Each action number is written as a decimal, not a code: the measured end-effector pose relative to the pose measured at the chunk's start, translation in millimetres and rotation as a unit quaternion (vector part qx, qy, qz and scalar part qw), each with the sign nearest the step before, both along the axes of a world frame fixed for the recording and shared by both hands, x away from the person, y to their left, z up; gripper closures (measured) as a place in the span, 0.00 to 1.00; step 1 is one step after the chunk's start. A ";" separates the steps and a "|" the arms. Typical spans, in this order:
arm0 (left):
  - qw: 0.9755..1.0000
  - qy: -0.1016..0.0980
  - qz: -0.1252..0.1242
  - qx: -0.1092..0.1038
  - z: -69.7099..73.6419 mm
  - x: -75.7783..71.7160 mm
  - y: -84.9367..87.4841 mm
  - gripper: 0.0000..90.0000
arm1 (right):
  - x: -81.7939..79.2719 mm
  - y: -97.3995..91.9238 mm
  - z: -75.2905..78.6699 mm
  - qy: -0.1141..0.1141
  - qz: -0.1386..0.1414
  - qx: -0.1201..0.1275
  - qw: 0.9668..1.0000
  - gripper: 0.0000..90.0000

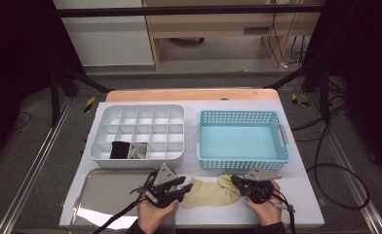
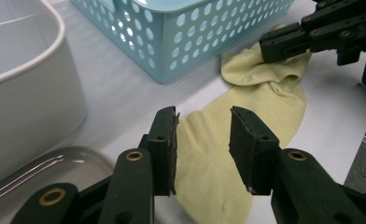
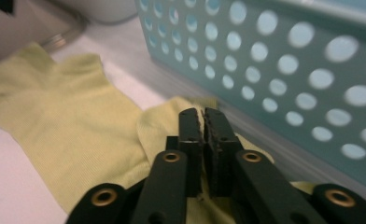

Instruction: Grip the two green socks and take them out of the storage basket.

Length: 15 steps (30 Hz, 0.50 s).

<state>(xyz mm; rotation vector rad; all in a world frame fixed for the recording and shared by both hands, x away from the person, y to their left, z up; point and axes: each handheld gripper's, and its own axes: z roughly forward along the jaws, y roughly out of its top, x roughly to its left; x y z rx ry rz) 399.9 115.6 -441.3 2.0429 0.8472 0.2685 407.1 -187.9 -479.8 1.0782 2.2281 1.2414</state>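
A pale yellow sock [image 1: 208, 192] lies flat on the white table in front of the blue basket. My left gripper [image 1: 183, 187] hovers at its left end, jaws open; in the left gripper view the sock [image 2: 246, 93] passes under the gap of this gripper [image 2: 203, 116] with neither pad touching it. My right gripper [image 1: 234, 181] is at the sock's right end. Its jaws [image 3: 203, 112] stand almost together on a raised fold of the sock [image 3: 55, 116], with a bit of cloth poking out at the tips. The left gripper view also shows that right gripper [image 2: 267, 46] on the sock's edge.
The blue perforated basket [image 1: 240, 114] stands just behind the sock, close to the right gripper. A white divided organizer [image 1: 137, 108] at the back left holds a black bundle [image 1: 119, 149] and a grey bundle [image 1: 138, 151]. A metal tray [image 1: 106, 190] lies front left.
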 end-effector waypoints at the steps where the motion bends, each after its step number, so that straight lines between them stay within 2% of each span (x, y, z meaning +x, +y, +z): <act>1: 1.000 0.001 -0.003 0.000 0.4 0.6 -3.2 0.67 | -1.2 -2.0 2.7 -0.001 0.001 0.009 1.000 0.93; 4: 1.000 -0.001 -0.008 0.005 2.6 2.8 -12.2 0.66 | -6.7 -11.7 14.7 -0.020 -0.011 0.031 0.999 0.88; 8: 1.000 -0.002 -0.011 0.006 4.9 6.7 -23.6 0.65 | -15.0 -30.9 26.8 -0.038 -0.044 0.038 0.998 0.84; 10: 1.000 -0.002 -0.012 0.008 5.0 8.8 -29.2 0.65 | -17.1 -39.1 25.9 -0.036 -0.060 0.039 0.997 0.81; 15: 1.000 -0.004 -0.013 0.006 3.7 13.9 -43.1 0.65 | -18.3 -51.5 11.3 -0.008 -0.081 0.030 0.996 0.78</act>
